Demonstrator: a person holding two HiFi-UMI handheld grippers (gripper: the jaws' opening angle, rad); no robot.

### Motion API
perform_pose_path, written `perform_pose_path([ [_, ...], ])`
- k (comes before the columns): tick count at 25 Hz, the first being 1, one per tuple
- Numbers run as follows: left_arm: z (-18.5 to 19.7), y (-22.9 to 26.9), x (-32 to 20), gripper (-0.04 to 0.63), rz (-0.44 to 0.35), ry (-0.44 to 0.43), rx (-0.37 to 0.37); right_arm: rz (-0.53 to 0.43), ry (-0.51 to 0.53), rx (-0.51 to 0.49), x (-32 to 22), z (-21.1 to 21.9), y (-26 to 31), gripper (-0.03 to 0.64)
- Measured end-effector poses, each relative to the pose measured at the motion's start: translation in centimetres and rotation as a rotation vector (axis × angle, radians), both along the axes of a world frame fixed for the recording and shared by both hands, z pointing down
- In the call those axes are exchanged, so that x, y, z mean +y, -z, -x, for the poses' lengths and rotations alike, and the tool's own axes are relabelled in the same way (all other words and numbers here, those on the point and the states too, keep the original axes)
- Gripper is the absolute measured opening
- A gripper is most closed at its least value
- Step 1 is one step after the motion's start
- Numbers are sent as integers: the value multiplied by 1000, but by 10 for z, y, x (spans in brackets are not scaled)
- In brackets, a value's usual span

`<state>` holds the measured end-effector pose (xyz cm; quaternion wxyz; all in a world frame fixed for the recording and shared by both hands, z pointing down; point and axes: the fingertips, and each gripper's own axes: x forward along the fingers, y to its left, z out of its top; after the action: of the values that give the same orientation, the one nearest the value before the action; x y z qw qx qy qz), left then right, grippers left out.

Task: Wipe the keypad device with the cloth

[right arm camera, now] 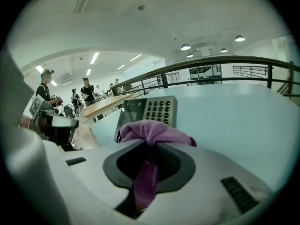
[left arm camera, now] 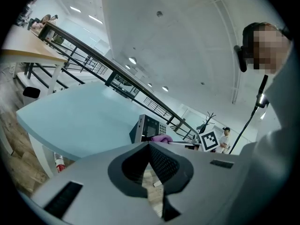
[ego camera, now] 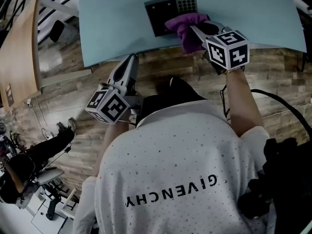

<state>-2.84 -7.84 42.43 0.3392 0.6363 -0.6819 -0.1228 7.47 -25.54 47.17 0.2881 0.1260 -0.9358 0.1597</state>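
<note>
Head view gives us a pale blue table point(ego camera: 112, 28) over a wood-plank floor point(ego camera: 185, 67), with a lighter wooden table point(ego camera: 19, 57) off to the left. The keypad device point(ego camera: 168, 13) stands on the blue top close to its near edge, with a dark screen on the left and a grid of keys at its far right. Our right gripper point(ego camera: 191, 29) has its jaws clamped on a purple cloth point(ego camera: 185, 26), which bunches out past the tips and trails back between them. The cloth covers the device's near right corner, but we cannot tell whether it presses on it. Our left gripper point(ego camera: 131, 58) reaches just to the table's near edge, jaws closed tip to tip on nothing. In the right gripper view a dark railing point(right arm camera: 211, 62) runs behind the table under a white, lamp-lit ceiling, and people stand far off at the left. The frame cuts off the table's far side. We find the key markings too small to read. The white shirt point(ego camera: 170, 179) reads GIVENCHY, upside down to us.
</note>
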Motion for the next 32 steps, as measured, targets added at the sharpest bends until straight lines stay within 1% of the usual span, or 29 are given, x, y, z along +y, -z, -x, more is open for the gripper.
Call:
perform_pose_path([
  [2, -5, 0, -2, 0, -4, -7, -2, 39, -53, -15, -9, -10, 0, 54],
  [6, -8, -1, -4, 0, -3, 1, 0, 160, -154, -71, -16, -18, 1, 54],
  [8, -8, -1, -2, 0, -3, 16, 0, 164, -180, -77, -15, -15, 2, 54],
  [10, -5, -3, 1, 0, 3, 32, -1, 128, -184, -76, -8, -6, 5, 54],
  [11, -3, -5, 3, 0, 11, 44, -1, 116, -170, -80, -1, 2, 7, 54],
  [13, 1, -12, 8, 0, 33, 79, 7, 131, -103, -98, 23, 23, 8, 54],
  [15, 3, -17, 11, 0, 49, 115, 20, 173, 6, -117, 56, 47, 9, 54],
  [17, 6, -15, 12, 0, 53, 132, 26, 190, 117, -119, 84, 70, 10, 54],
  [19, 7, -12, 9, 0, 51, 130, 28, 169, 191, -92, 99, 83, 6, 54],
  [21, 2, -11, 5, 0, 47, 116, 28, 135, 211, -56, 96, 82, -1, 55],
  [23, -4, -13, 1, 0, 52, 93, 27, 125, 184, -47, 84, 74, -6, 55],
  [26, -13, -20, -3, 0, 72, 68, 34, 176, 114, -86, 64, 54, -4, 54],
  [28, -18, -23, -7, 0, 76, 59, 40, 187, 74, -100, 53, 37, -3, 54],
  [32, -20, -21, -24, 0, 63, 24, 38, 128, 25, -63, 30, 8, -4, 54],
])
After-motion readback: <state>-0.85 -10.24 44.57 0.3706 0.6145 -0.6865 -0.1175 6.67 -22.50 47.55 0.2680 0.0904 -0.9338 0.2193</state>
